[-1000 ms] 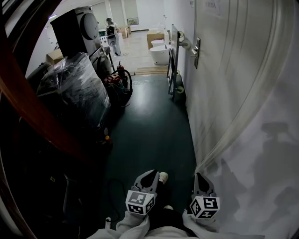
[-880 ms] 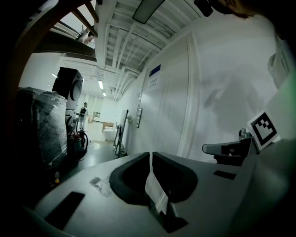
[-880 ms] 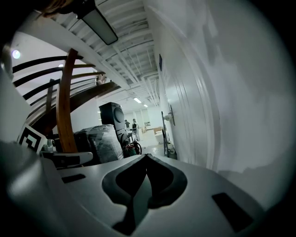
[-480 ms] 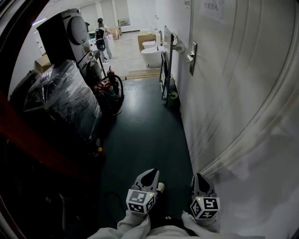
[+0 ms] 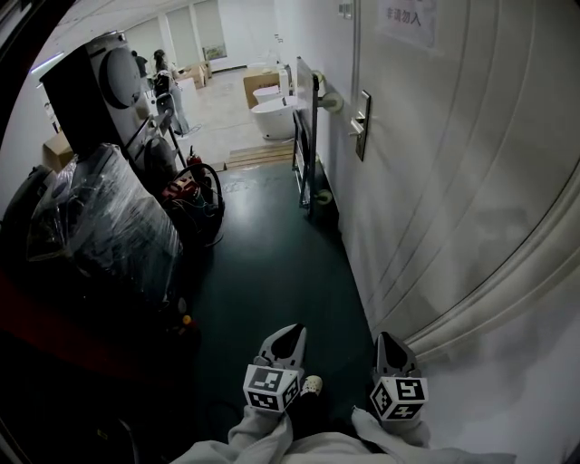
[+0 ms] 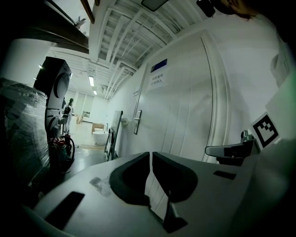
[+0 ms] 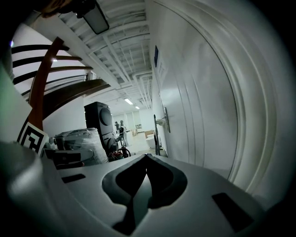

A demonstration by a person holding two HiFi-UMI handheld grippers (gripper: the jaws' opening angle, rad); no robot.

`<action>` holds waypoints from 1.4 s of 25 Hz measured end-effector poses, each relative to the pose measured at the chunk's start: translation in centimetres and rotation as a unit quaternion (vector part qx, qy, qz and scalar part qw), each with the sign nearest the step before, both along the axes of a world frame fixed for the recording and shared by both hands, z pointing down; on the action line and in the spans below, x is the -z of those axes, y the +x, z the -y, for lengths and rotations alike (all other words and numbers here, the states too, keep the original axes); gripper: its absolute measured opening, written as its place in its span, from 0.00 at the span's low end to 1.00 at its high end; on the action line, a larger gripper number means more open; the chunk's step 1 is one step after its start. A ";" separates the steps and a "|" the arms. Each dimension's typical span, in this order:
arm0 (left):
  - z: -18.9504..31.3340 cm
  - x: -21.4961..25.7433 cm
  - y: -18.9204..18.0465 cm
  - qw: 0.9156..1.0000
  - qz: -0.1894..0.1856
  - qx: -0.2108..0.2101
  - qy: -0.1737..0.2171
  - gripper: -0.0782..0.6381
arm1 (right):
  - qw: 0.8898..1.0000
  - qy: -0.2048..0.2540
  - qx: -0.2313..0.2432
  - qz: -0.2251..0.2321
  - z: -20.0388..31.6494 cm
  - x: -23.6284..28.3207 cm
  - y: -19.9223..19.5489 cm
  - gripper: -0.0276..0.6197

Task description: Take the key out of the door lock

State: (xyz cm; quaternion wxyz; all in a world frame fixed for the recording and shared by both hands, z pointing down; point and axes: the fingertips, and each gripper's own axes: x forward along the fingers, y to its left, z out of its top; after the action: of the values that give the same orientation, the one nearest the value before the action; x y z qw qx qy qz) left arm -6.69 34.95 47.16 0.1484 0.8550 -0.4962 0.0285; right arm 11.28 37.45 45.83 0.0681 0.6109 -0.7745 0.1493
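White door [image 5: 453, 181], lock plate [image 5: 361, 125] far ahead; left hand-held gripper [image 5: 291, 333], right hand-held gripper [image 5: 388, 341] jaws together, holding nothing

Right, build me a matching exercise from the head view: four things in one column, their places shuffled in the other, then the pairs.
Things
1. lock plate
2. plastic-wrapped bundle
3. white tub
4. sign

Places
A. far back, beyond the door
B. high on the door, at the picture's top edge
C. on the left, across the dark green floor from the door
D. on the door, lower than the sign and farther away

Pairs: 1-D, 2-C, 3-A, 4-B
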 end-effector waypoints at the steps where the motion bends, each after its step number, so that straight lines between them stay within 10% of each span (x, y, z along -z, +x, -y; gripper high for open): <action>1: 0.9 0.1 -0.2 1.000 -0.001 -0.003 0.001 0.15 | 1.000 0.001 -0.003 -0.001 0.7 0.1 -0.2 0.12; 35: 11.3 -2.8 -5.2 1.000 -0.003 -0.012 -0.025 0.15 | 1.000 -0.010 -0.016 -0.015 12.1 -1.9 -4.5 0.12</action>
State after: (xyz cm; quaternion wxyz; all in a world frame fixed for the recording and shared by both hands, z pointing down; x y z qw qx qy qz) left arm -11.91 23.63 50.00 0.1709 0.8571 -0.4843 0.0398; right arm 6.77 25.39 47.72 0.0832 0.6246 -0.7620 0.1493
